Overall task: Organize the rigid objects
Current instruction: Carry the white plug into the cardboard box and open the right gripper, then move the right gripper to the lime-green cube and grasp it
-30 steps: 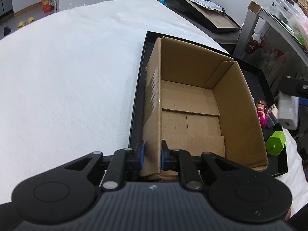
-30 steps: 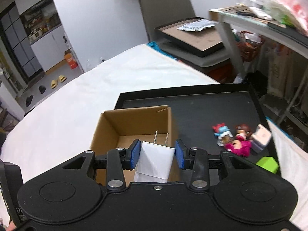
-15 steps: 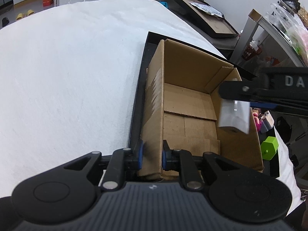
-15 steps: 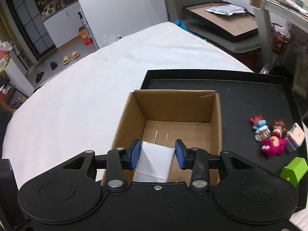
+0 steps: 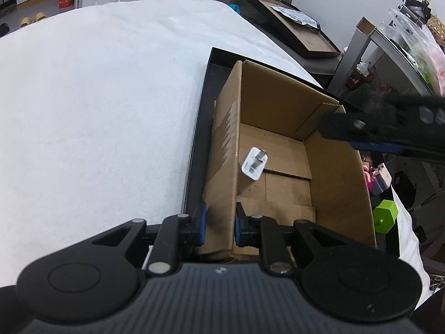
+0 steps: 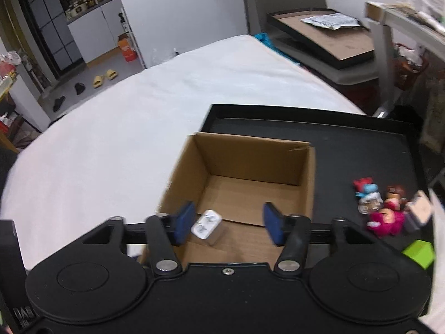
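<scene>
The left gripper [image 5: 218, 224] has its jaws closed on the near left wall of the cardboard box [image 5: 336, 172], one blue pad outside the wall and one inside, pinching the cardboard near its corner. The right gripper [image 6: 226, 224] has its jaws spread wide and holds nothing; it hangs above the box, and in the left wrist view it shows as a dark blurred bar over the box's far right corner [image 5: 389, 128]. The white charger plug [image 6: 206, 224] is inside the box with its two metal prongs facing up, close to the left wall; whether it rests flat on the bottom cannot be told. The box stands open-topped in the left part of a black tray [image 6: 361, 144], which lies on a desk covered in white cloth [image 5: 97, 97]. On the tray to the right of the box, apart from it, sit a few small toy figures [image 6: 385, 211], a little white block [image 5: 385, 176] and a green block [image 5: 385, 215].
</scene>
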The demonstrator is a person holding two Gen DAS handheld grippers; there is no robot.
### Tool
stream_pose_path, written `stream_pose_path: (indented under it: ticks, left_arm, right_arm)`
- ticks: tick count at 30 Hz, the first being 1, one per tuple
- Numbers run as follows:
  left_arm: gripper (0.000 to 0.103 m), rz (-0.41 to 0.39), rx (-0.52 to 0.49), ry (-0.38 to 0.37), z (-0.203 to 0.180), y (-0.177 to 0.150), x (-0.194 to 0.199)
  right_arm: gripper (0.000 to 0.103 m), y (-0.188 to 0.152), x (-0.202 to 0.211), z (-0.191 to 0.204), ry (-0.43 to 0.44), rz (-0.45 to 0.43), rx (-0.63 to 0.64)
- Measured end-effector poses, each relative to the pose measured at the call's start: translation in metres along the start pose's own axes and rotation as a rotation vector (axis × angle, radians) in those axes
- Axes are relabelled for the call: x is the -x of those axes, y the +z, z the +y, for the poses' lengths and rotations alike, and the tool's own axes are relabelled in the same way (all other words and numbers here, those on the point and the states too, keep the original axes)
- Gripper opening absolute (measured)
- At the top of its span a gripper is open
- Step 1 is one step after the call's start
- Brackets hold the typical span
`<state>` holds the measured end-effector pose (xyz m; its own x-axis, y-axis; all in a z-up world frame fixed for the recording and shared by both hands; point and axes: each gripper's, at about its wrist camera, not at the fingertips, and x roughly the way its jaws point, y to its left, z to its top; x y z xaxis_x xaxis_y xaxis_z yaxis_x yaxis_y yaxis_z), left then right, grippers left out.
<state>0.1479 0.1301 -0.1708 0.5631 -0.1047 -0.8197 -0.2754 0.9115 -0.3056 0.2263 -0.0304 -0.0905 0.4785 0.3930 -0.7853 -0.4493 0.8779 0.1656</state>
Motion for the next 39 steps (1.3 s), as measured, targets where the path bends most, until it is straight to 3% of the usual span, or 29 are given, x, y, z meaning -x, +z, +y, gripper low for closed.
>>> stream_pose_path:
  ticks: [12,18,22,32,39]
  left_arm:
    - [0.018,0.025,-0.033,0.053,-0.013,0.010,-0.001]
    - [0.021,0.007,-0.088,0.128,-0.028,0.017,0.002]
    - [0.041,0.013,-0.098,0.156,-0.034,0.020,0.000]
    - [0.071,-0.001,-0.139,0.200,-0.055,0.027,0.002]
    - [0.078,0.031,-0.150,0.223,-0.066,0.025,-0.006]
  right_arm:
    - [0.059,-0.013,0.020,-0.046,-0.029,0.004,-0.015]
    - [0.060,-0.017,0.025,-0.071,-0.026,0.005,-0.020]
    - [0.067,-0.018,0.029,-0.097,-0.029,-0.005,-0.068]
    - [0.067,-0.029,0.022,-0.163,-0.118,-0.001,-0.244]
    - [0.067,-0.042,0.013,-0.205,-0.156,0.006,-0.357]
